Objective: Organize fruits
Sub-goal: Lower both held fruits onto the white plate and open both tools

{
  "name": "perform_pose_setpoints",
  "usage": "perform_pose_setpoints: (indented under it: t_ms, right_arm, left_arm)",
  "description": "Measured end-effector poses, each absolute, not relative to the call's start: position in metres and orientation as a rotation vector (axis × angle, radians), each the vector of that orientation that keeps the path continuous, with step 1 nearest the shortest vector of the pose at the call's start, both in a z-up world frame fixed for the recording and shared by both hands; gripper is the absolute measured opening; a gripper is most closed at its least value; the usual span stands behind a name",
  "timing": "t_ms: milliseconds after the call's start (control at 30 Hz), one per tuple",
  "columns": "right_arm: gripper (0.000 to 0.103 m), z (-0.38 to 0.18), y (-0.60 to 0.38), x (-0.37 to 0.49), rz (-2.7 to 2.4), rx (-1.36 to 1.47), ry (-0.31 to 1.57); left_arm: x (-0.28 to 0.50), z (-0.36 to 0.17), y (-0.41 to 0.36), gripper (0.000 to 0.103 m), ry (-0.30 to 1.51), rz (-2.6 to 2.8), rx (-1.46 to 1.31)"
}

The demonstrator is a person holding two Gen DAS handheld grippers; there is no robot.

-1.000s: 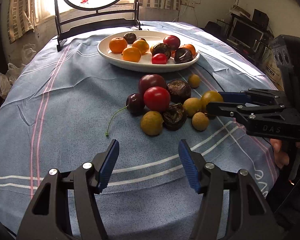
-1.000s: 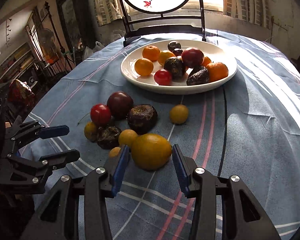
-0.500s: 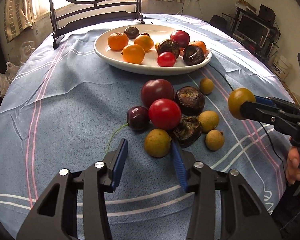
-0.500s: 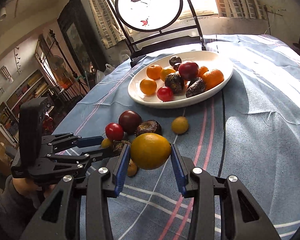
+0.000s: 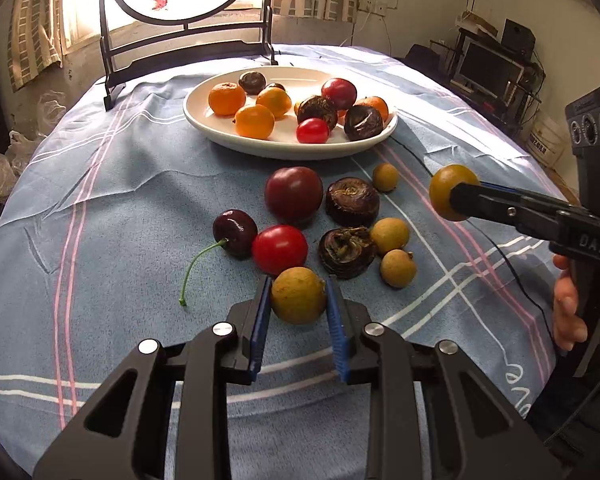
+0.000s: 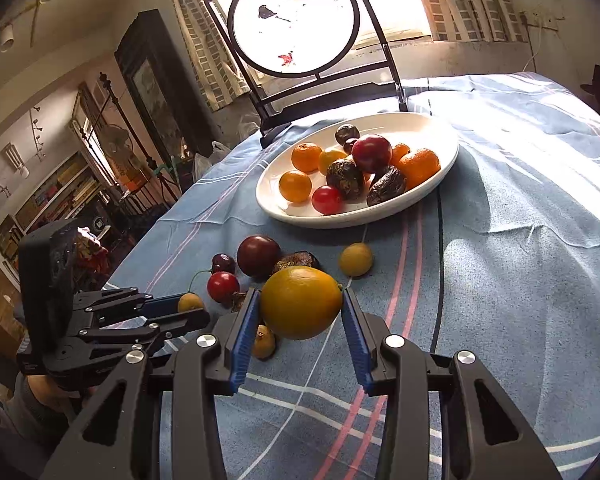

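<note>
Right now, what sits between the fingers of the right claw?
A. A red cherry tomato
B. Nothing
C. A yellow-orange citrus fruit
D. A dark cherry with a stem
C: in the right wrist view the right claw is shut on the yellow-orange citrus fruit, held above the blue tablecloth; the left wrist view shows it lifted too.

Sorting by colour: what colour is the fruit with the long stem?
Dark red cherry, green stem; left wrist view.

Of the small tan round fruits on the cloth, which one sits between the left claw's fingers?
The nearest tan fruit, just below the red tomato; the other three lie untouched farther right.
</note>
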State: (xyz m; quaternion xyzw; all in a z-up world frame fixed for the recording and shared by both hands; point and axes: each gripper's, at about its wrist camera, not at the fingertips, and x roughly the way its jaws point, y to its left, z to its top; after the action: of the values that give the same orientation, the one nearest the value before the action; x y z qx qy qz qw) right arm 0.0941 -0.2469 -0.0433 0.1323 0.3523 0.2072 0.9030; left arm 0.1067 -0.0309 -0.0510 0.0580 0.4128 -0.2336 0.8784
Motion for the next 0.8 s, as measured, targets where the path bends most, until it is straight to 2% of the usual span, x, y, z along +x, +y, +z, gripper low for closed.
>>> perform_pose_setpoints:
  t_ms: [200,400,533,733,800]
  right_arm:
    - [0.042,-0.035,-0.255,0.097,0.437,0.325,0.74]
    - [0.042,0.017,-0.265,0.127,0.405,0.305,0.656]
    - [0.042,0.033,-0.265,0.187,0.369,0.308,0.674]
    - [0.042,0.012,-0.245,0.265,0.293,0.277,0.752]
    - [0.043,0.003,-0.242,0.277,0.277,0.27,0.76]
  left_arm:
    - [0.105,-0.015,-0.012,0.026,0.79,-0.506,0.012]
    - [0.151,0.008,-0.029,0.026,0.788,-0.517,0.026]
    - [0.204,0.006,-0.05,0.026,0.834,-0.503,0.012]
    - [0.275,-0.016,-0.069,0.027,0.919,-0.449,-0.029]
    - [0.288,-0.021,-0.072,0.036,0.932,-0.432,-0.046]
